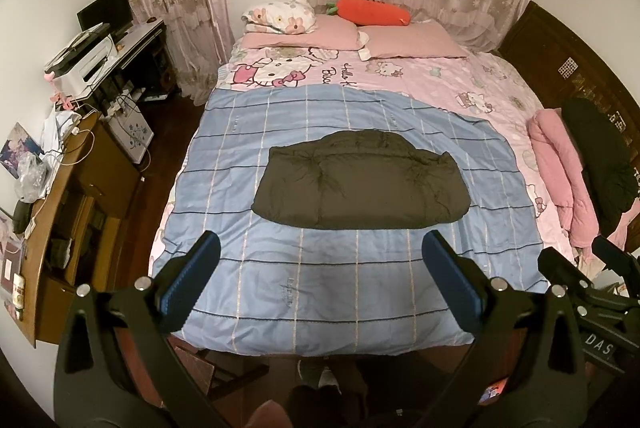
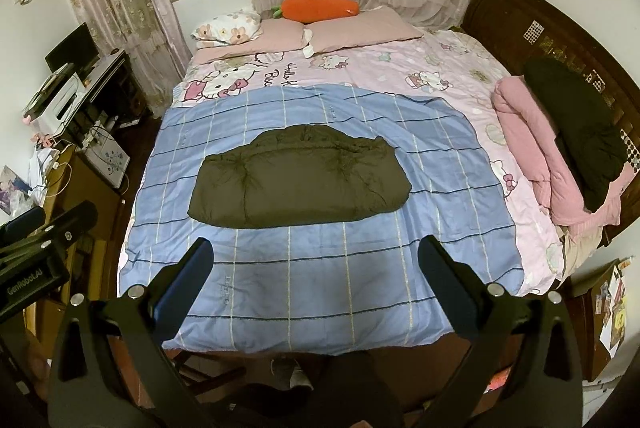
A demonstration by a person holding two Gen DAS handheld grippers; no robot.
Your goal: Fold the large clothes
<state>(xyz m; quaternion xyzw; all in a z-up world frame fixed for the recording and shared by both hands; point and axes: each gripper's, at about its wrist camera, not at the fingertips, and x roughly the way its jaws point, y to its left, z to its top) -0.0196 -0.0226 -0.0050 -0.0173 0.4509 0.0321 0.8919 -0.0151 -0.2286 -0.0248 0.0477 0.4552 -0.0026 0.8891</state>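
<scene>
A dark olive padded jacket [image 1: 360, 180] [image 2: 296, 180] lies folded into a compact bundle in the middle of the blue checked cover [image 1: 320, 276] [image 2: 320, 268] on the bed. My left gripper [image 1: 320, 268] hangs open above the foot of the bed, well short of the jacket, with nothing between its blue-padded fingers. My right gripper [image 2: 316, 268] is open too, held high over the near edge of the cover and apart from the jacket. Each gripper shows at the edge of the other's view.
A rolled pink garment [image 2: 536, 156] and a black garment [image 2: 576, 132] lie at the bed's right side by the dark wooden headboard [image 2: 520, 28]. Pink pillows [image 1: 412, 40] and an orange carrot plush [image 1: 372, 12] sit at the far end. Desks with a printer [image 1: 84, 64] stand left.
</scene>
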